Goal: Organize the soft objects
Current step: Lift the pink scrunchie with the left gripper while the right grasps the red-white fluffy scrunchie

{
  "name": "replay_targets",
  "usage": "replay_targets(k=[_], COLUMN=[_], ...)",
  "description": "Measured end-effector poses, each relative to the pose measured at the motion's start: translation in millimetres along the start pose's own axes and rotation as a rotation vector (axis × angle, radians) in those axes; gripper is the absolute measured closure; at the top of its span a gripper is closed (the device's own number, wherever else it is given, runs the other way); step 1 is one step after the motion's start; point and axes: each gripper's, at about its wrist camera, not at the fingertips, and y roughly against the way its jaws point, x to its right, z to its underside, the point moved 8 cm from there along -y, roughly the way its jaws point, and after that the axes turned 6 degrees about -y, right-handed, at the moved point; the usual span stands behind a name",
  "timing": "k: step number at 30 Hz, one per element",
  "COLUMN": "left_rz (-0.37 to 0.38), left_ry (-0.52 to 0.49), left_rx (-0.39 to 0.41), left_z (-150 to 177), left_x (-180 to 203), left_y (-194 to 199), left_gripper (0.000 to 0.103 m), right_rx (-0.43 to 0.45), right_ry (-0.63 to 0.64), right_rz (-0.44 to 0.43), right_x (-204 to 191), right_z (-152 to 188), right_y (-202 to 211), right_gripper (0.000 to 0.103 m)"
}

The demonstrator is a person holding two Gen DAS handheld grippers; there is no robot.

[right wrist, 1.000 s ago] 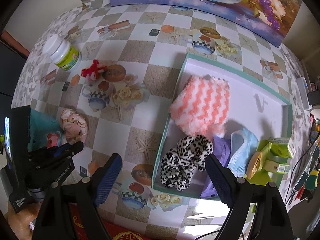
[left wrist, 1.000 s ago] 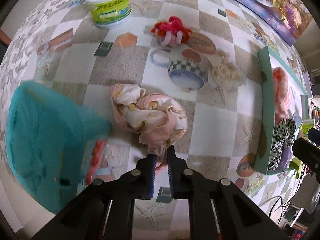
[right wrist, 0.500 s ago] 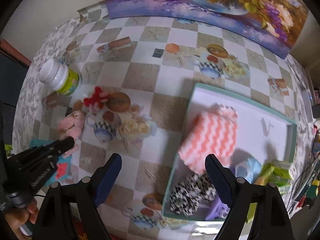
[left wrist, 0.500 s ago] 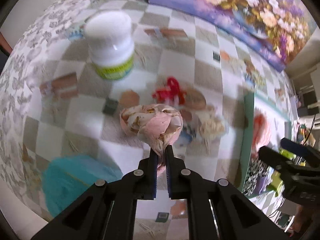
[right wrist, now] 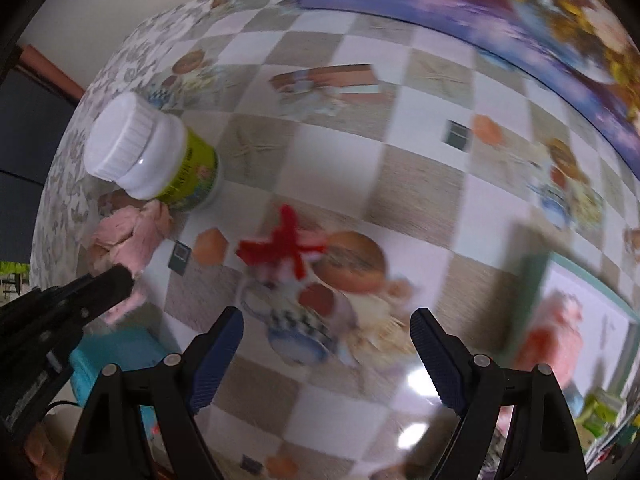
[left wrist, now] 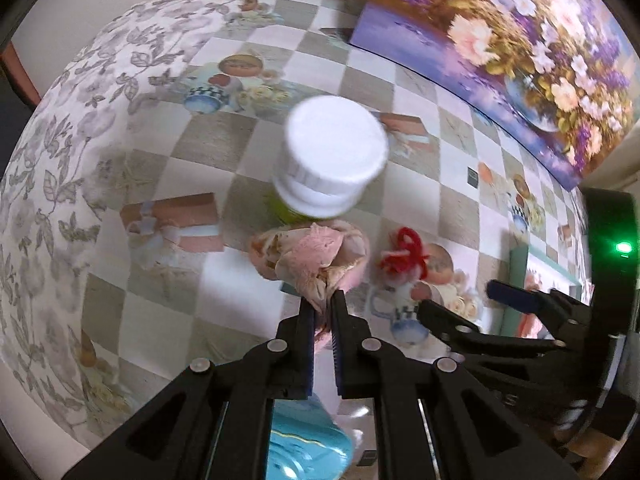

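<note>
My left gripper [left wrist: 320, 312] pinches the pink cloth bundle [left wrist: 310, 258] aloft, bottle [left wrist: 332, 168] at twelve o'clock. My right gripper [right wrist: 326, 340] gapes empty over the red yarn piece [right wrist: 286, 246]. The thin pinch could probably slip.

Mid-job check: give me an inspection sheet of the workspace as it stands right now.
Surface: table under a checkered printed cloth.
Job's things: pink floral cloth bundle hanging from the left gripper; red yarn piece lying on the cloth; tray at right holding an orange-and-white knit.
Clutter: white-capped bottle with green label; teal item at the near edge, blurred.
Grippers: left gripper shut on the bundle; right gripper open, empty, above the yarn area.
Cables: nothing seen.
Surroundings: flower painting leaning behind the table.
</note>
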Motion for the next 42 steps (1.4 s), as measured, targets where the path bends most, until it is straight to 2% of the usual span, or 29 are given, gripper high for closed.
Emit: replay_targets(k=[6,11,18,22,31,42], left_rz=[0.002,0.007,0.008,0.0,-0.016,-0.004], left_ry=[0.012,0.02,0.025,0.026,0.025,-0.048], left_rx=[0.004,0.001,-0.001,-0.004,0.009,0.062], left_z=[-2.5,-3.1,-1.9,0.3,7.2,14.4], left_x=[-18.2,-27.4,-30.3,-29.3,-19.0,36.4], left_y=[-2.5,-7.0,-7.6,-5.9,10.8,53.9], left_gripper=[0.096,0.096,0.096,0.096,0.096,0.096], right_rx=[-0.017,-0.016,-0.01,-0.011,0.021,0.096], right_ry=[0.024,0.038,0.053,0.059,0.061,0.021], right_rz=[-0.003,0.029,0.034,0.015,0.003,0.004], right_x=[-18.9,-23.2,-30.4,-30.0,-12.0,31.6], right_z=[-12.7,-20.2,-27.5,-17.3,-0.6,22.2], right_y=[-22.8,-32.9,-37.1,-32.6,-1.6,63.6], right_gripper=[0.016,0.023,0.054,0.071,0.074,0.074])
